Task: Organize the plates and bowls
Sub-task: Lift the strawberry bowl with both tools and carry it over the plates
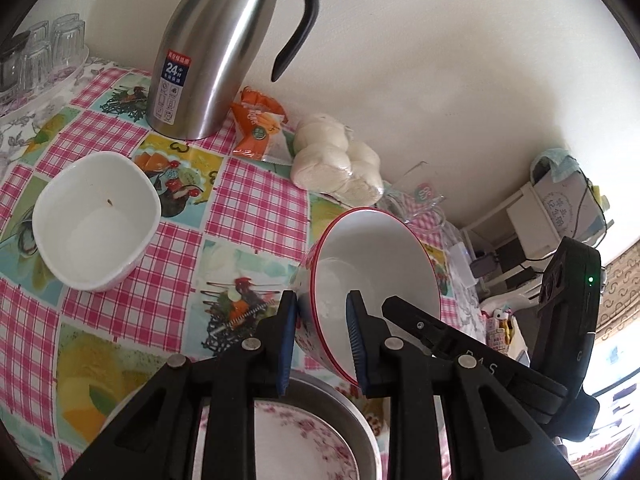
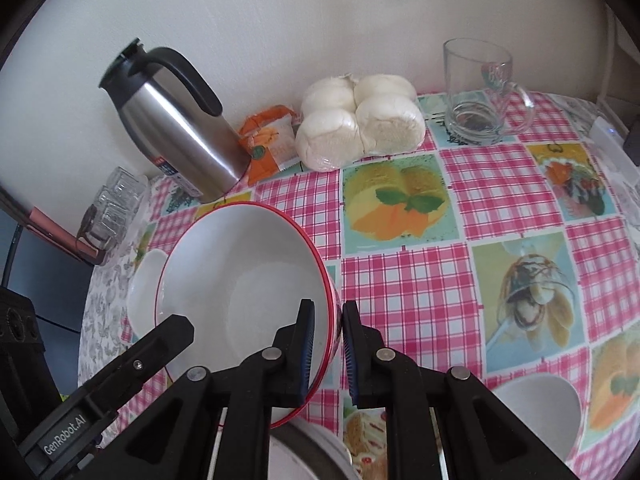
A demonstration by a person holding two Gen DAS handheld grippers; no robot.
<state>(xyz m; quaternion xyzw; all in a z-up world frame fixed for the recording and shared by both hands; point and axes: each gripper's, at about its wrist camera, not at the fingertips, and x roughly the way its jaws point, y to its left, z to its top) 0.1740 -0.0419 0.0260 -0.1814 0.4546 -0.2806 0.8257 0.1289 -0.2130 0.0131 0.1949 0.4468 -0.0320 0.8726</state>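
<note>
The round white china bowl with a red rim (image 1: 372,276) hangs tilted above the checked desk (image 1: 248,208). The left tongs (image 1: 322,340) and right tongs (image 2: 326,354) each pinch its thin rim from opposite sides. It looks hard, smooth, slippery and easy to break.

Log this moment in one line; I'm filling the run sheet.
left claw: shut on bowl rim | right claw: shut on bowl rim | bowl: red-rimmed, tilted above plate
</note>
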